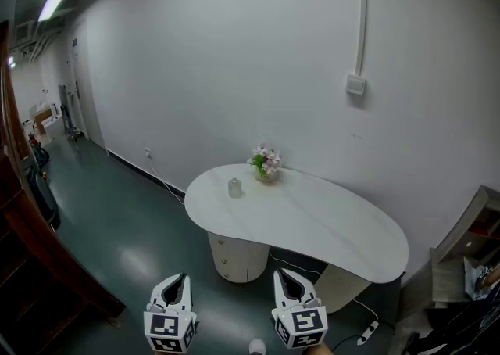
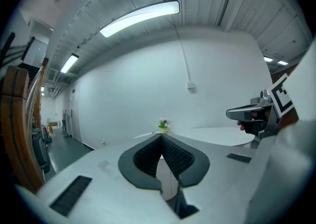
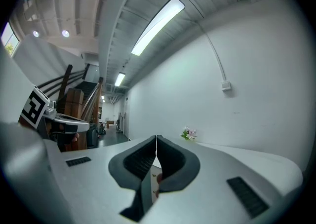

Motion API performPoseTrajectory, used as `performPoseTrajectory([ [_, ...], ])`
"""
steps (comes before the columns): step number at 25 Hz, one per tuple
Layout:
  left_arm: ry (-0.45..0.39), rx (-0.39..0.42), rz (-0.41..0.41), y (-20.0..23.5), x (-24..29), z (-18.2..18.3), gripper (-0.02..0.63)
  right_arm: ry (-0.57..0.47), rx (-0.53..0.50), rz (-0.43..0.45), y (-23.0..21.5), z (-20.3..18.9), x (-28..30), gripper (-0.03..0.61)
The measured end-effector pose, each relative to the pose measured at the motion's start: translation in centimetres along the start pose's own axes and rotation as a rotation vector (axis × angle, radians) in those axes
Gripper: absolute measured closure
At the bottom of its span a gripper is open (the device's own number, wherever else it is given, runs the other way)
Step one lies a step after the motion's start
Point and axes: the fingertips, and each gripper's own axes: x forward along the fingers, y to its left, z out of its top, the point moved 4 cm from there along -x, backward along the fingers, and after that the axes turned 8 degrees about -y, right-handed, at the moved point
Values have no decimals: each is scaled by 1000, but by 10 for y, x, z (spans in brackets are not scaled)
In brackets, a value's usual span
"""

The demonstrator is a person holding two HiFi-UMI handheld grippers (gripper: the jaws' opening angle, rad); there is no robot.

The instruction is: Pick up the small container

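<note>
The small container [image 1: 234, 188], a pale translucent jar, stands upright on the white curved table [image 1: 328, 228] near its far left end. Both grippers hang well short of the table, low in the head view. My left gripper [image 1: 177, 279] is shut, jaws meeting tip to tip with nothing between them [image 2: 161, 135]. My right gripper [image 1: 283, 275] is also shut and empty [image 3: 156, 137]. The jar is hidden behind the jaws in both gripper views.
A small pot of pink and white flowers [image 1: 266, 163] stands at the table's back edge, near the jar, against the white wall. A drawer pedestal [image 1: 238, 258] holds up the table. Dark green floor spreads to the left; wooden stairs [image 1: 31, 244] rise at far left.
</note>
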Motion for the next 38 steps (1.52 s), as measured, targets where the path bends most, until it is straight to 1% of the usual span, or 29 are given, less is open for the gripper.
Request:
performPoseTrajectory([
  [4,16,-4,1,7,31,-13,603,7,8,1,-14,-10,31,512],
  [10,37,-13,22,19,85,-18,603,22,18,20,-37,-20,84,512],
  [21,41,-8,48,27,186,-14,603,34,36,39,-95,-31,170,512],
  [27,52,-7,52,22,214,-15,603,39,46,54,-111,-34,194,512],
  [31,47,-3,60,19,225,-12,603,24,44,69,-118,-32,202,512],
  [38,33,7,55,19,247,-7,603,22,52,61,-130,-36,214,512],
])
